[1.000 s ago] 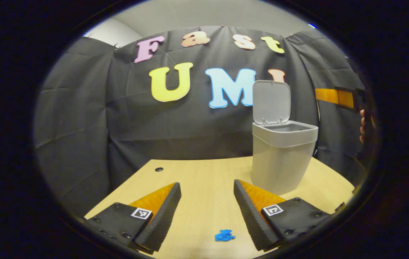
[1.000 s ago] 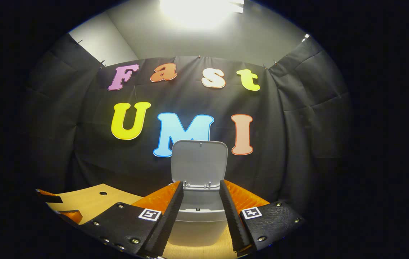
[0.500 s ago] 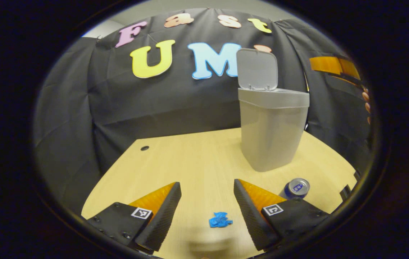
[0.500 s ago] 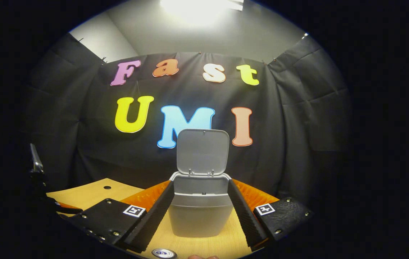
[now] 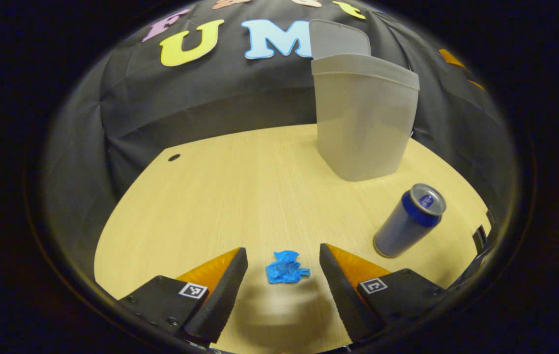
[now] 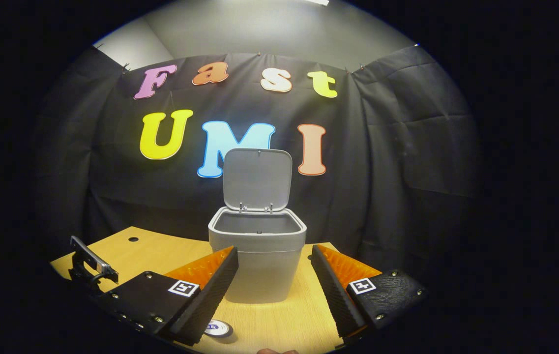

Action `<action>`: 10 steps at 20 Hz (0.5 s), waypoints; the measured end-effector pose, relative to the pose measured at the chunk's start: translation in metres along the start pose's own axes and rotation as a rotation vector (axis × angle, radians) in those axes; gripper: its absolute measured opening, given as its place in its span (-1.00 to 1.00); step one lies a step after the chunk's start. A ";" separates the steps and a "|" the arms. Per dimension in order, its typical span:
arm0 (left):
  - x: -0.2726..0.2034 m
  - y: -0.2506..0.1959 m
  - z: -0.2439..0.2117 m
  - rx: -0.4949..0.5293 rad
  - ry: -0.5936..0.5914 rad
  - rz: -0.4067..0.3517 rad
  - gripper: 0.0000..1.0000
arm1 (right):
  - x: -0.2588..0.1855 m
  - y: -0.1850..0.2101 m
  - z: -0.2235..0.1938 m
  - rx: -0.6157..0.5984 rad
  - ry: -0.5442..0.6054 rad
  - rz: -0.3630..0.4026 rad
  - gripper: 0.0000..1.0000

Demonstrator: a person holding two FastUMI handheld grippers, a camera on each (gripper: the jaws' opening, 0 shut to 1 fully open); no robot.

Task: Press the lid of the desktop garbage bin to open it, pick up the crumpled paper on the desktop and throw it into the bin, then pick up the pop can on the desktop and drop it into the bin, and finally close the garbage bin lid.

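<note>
Bin (image 6: pixel 257 260) stands on the desk (image 5: pixel 240 196), lid (image 6: pixel 257 178) raised upright. Left gripper (image 5: pixel 283 278) is spread wide above the crumpled paper (image 5: pixel 285 267), which lies between its fingers, untouched. Pop can (image 5: pixel 409 220) stands upright near the bin. Right gripper (image 6: pixel 274 287) is spread and empty, facing the bin.

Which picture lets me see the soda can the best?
The left gripper view. There the pop can stands upright on the desktop, its whole side and top showing, in front of the garbage bin. The right gripper view catches just the can's round top at the bottom edge, beside a finger of the hand-held gripper.
</note>
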State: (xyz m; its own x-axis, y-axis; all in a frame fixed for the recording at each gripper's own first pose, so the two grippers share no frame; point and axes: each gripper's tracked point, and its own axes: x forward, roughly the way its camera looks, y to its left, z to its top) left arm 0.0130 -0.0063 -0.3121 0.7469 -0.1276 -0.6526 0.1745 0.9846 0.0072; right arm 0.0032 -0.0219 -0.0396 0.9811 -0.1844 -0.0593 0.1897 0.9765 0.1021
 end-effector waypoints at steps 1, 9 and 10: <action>0.005 -0.001 -0.009 0.002 0.016 -0.006 0.93 | -0.003 0.001 -0.002 0.000 0.007 -0.003 0.91; 0.029 0.006 -0.025 0.002 0.082 -0.020 0.97 | -0.014 0.015 -0.013 -0.010 0.053 0.012 0.92; 0.032 0.006 -0.025 0.000 0.084 -0.018 0.93 | -0.014 0.015 -0.012 -0.016 0.051 0.008 0.91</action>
State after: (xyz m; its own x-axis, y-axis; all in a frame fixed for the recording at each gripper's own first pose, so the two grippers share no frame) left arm 0.0217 -0.0016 -0.3519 0.6874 -0.1347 -0.7136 0.1871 0.9823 -0.0052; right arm -0.0086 -0.0038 -0.0487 0.9793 -0.1708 -0.1087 0.1806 0.9797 0.0870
